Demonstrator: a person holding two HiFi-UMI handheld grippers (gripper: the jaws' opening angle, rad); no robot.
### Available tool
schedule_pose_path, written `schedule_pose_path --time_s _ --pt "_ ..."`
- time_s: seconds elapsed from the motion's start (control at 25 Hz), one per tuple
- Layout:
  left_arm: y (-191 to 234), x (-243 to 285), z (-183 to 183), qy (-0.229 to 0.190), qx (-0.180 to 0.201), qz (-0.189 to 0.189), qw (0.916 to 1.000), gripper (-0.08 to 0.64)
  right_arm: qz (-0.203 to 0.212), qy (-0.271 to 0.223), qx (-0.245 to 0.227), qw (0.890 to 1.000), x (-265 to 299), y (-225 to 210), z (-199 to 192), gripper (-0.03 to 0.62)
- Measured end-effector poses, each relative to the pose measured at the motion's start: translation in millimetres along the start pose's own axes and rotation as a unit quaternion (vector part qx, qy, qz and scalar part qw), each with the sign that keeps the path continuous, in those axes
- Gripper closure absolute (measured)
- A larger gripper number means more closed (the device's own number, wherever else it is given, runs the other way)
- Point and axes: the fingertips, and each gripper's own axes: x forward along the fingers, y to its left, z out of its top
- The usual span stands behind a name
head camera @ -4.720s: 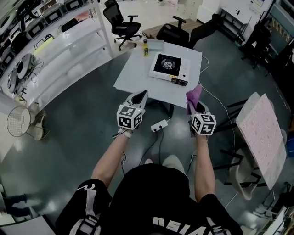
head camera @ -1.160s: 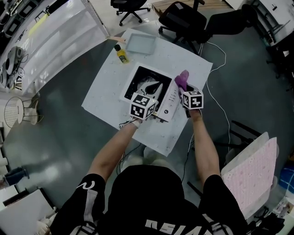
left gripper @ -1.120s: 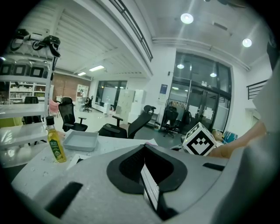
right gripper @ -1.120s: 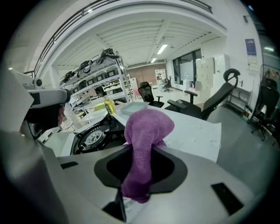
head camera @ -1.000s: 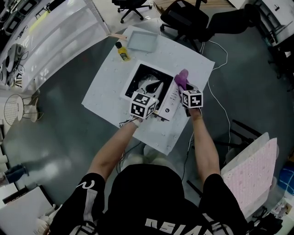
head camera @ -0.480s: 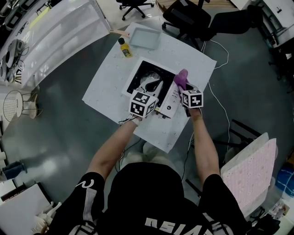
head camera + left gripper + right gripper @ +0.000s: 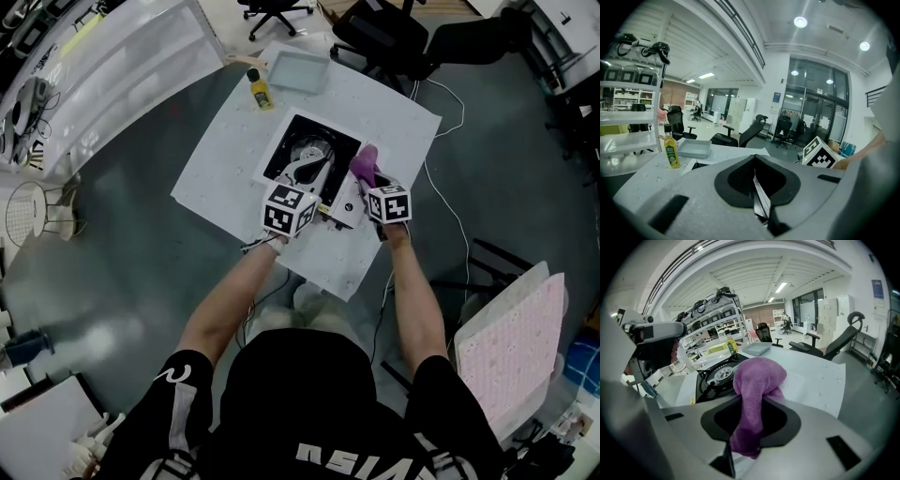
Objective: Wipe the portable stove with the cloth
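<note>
I am clenching the cloth [image 7: 363, 161] in my right claw [image 7: 367, 176] over the right side of the stove [image 7: 292, 141], mid-desk [image 7: 220, 169], burner lying leftward, while my left claw [image 7: 305, 176] is hovering shut and empty.

Open-plan lab/office. Floor [image 7: 122, 272] is dark grey, glossy, catches light glare. White square surface [image 7: 230, 159] sits mid-room. White multi-tier shelving rack [image 7: 112, 66] runs along the left, loaded with gear. Black office chairs [image 7: 380, 33] just beyond the surface, more further back. Pink speckled panel [image 7: 511, 361] leans at lower right. Far end: floor-to-ceiling glass wall [image 7: 815, 103], dark frames. White ceiling, round recessed lights [image 7: 800, 21] plus strip lights [image 7: 780, 287].
</note>
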Motion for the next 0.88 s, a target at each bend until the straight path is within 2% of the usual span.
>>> schedule_pose_path --time_s 0.88 --pt "-20 -100 -30 -0.011 -0.001 0.005 0.9999 0.554 0.003 0.012 0.005 1.000 -41 90 -67 0.488"
